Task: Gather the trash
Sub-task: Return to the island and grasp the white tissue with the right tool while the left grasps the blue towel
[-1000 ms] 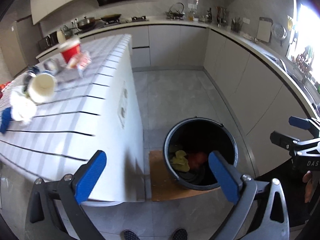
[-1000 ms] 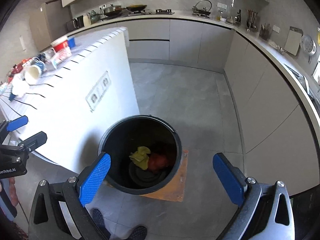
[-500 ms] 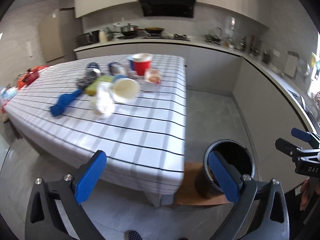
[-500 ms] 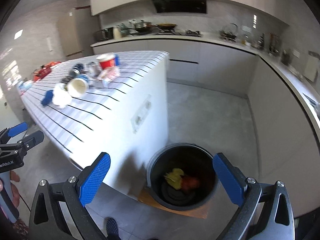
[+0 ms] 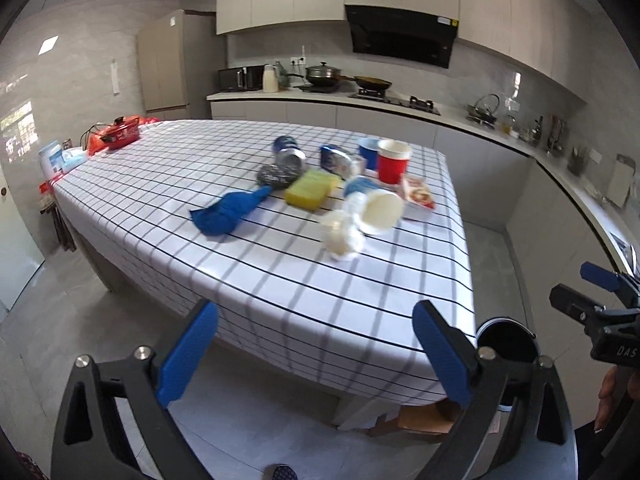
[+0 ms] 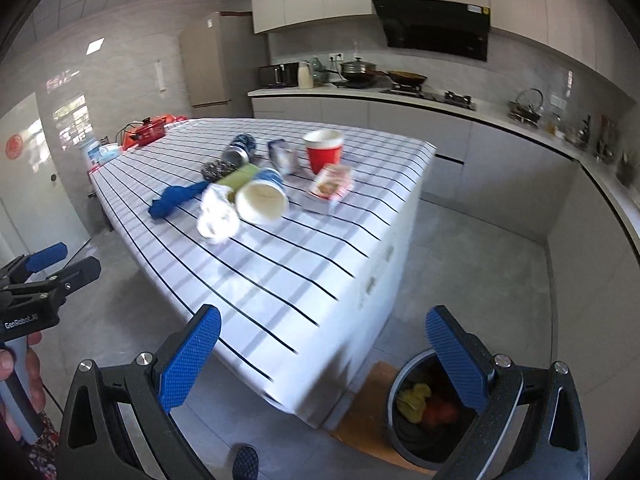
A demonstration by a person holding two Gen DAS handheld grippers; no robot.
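Both grippers, left (image 5: 316,354) spread but closing, right (image 6: 320,354) spread, hold nothing; some trash lies in the bin (image 6: 404,428), while cups (image 5: 382,210) and wrappers (image 5: 418,198) remain on the table (image 5: 280,280).

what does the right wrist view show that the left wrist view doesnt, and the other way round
Only the right wrist view looks into the black bin, showing yellow trash and red trash inside, with the right gripper open and empty.

Only the left wrist view shows the blue cup behind the red cup, the yellow sponge's flat top, and the left gripper, its jaws closing with nothing between them.

Both show the checked tablecloth, the white cup on its side, the crumpled white paper and the blue cloth.
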